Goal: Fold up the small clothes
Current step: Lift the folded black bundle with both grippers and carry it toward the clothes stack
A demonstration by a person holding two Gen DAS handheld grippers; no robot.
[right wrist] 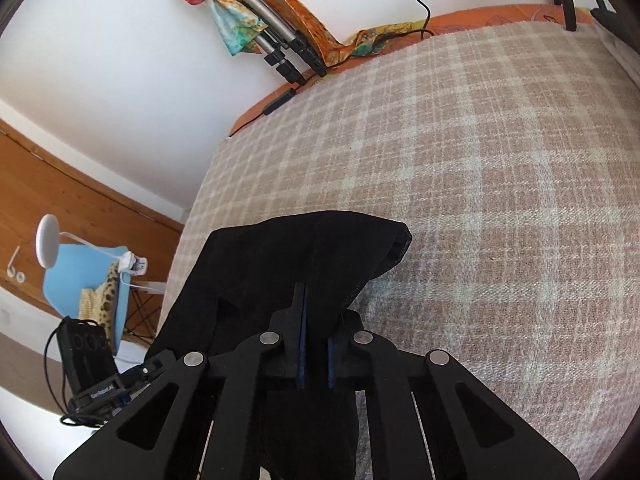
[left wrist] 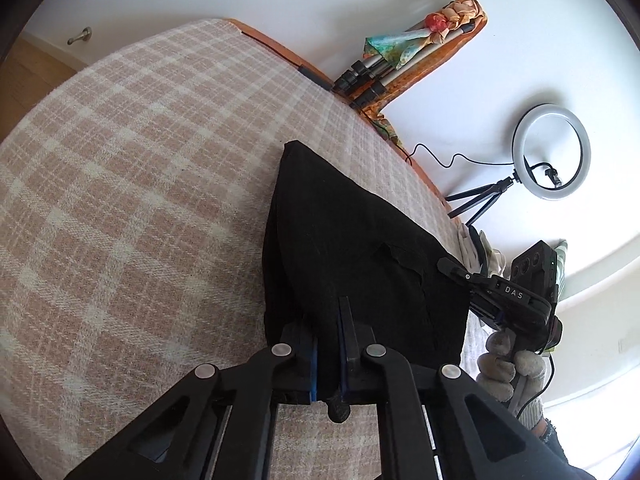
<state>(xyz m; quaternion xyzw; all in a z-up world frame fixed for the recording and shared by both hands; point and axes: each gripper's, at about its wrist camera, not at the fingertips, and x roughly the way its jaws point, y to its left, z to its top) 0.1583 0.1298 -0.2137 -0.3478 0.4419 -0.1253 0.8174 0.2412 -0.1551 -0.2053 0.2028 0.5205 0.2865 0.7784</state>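
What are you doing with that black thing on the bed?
A person is folding a small black garment on a checked blanket. They hold a gripper in each hand. The left gripper and the right gripper have each pinched shut on an edge of the cloth, at its near end. The far end rests on the blanket. A ring light stands by the wall.

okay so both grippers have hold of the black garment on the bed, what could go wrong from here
1. Both the left gripper and right gripper pinch the black garment only near its edge, so the cloth may slip out mid-fold.
2. The garment already looks doubled; lifting could let the layers shift and the fold go uneven.
3. The far corner drags on the rough checked blanket, which may bunch it.
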